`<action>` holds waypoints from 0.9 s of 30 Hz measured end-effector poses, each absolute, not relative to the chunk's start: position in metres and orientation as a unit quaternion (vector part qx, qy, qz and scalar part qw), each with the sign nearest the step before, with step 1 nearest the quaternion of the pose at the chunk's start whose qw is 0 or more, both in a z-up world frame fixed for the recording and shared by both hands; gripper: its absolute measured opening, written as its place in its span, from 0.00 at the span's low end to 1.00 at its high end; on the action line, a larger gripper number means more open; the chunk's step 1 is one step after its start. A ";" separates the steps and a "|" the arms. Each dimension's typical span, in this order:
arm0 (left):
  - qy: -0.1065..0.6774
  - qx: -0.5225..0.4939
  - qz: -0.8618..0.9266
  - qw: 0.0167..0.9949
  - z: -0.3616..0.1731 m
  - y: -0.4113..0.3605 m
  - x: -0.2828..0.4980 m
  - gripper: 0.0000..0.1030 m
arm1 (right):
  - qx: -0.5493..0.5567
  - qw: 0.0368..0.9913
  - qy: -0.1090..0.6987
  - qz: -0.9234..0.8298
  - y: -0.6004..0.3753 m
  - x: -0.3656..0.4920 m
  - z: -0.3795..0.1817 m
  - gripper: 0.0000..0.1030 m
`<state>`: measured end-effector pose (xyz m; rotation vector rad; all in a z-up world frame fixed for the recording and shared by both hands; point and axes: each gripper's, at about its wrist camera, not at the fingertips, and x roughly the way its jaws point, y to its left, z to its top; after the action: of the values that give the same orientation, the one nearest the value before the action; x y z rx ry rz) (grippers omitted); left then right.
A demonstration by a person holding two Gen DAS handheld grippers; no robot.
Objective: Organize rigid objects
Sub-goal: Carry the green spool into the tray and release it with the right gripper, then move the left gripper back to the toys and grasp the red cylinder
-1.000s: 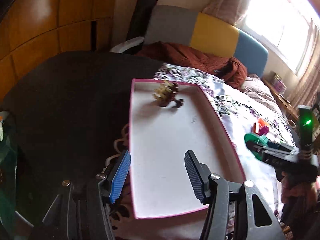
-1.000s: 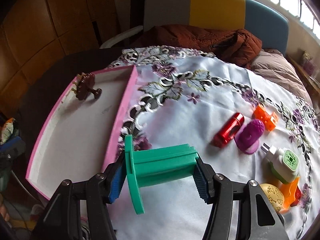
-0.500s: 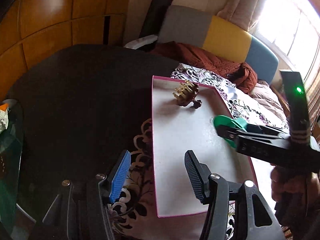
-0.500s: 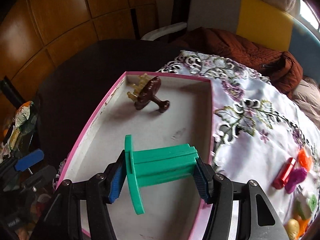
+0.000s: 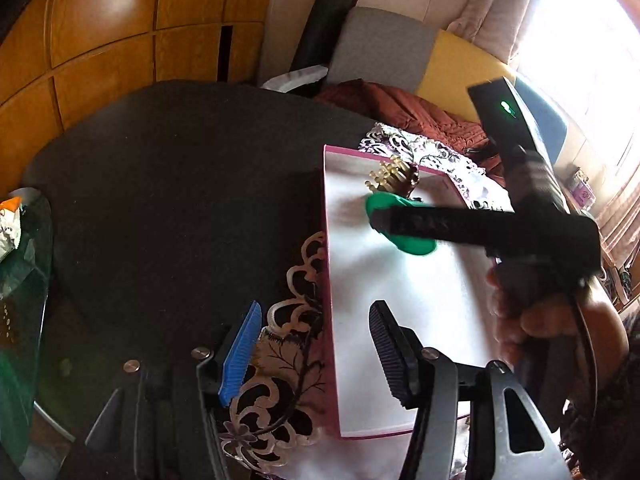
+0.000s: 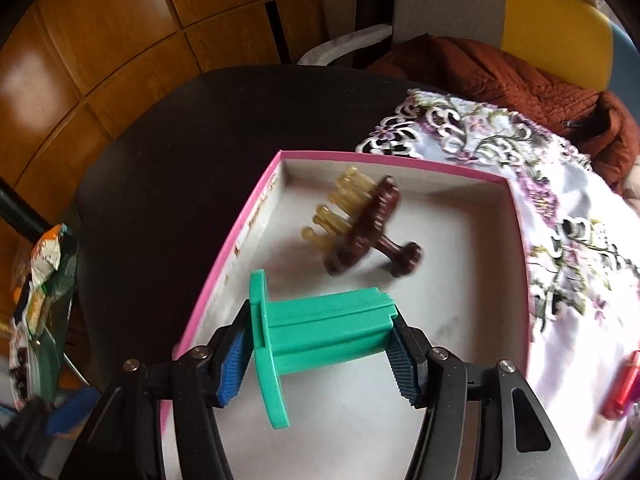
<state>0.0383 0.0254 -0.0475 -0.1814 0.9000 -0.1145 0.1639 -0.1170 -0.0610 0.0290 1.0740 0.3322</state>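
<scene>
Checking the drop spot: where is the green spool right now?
Green spool sits clamped in the right hand-held gripper, over the pink-rimmed box, just short of the brown comb.

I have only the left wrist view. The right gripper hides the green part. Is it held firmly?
Observer: Yes, the right gripper is shut on the green spool, one pad on each end.
Operator: What lies beside it in the pink box?
Observer: A brown massager with yellowish prongs, in the far part of the pink box.
Operator: Anything left outside?
Observer: A red cylinder lies on the tablecloth.
</scene>
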 end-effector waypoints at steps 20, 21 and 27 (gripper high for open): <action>0.420 -0.054 -0.071 0.903 -0.035 0.002 0.033 0.55 | 0.026 0.887 0.439 0.143 -0.171 0.103 -0.015 0.81; 0.417 -0.049 -0.075 0.904 -0.032 -0.002 0.032 0.55 | 0.028 0.890 0.433 0.138 -0.178 0.098 -0.011 0.84; 0.409 -0.027 -0.094 0.907 -0.022 -0.021 0.031 0.55 | 0.030 0.906 0.411 0.092 -0.226 0.073 0.001 0.88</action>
<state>0.0310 -0.0211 -0.0216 -0.0567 0.8441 -0.1937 0.0726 -0.2259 0.0014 0.0620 0.8493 0.1895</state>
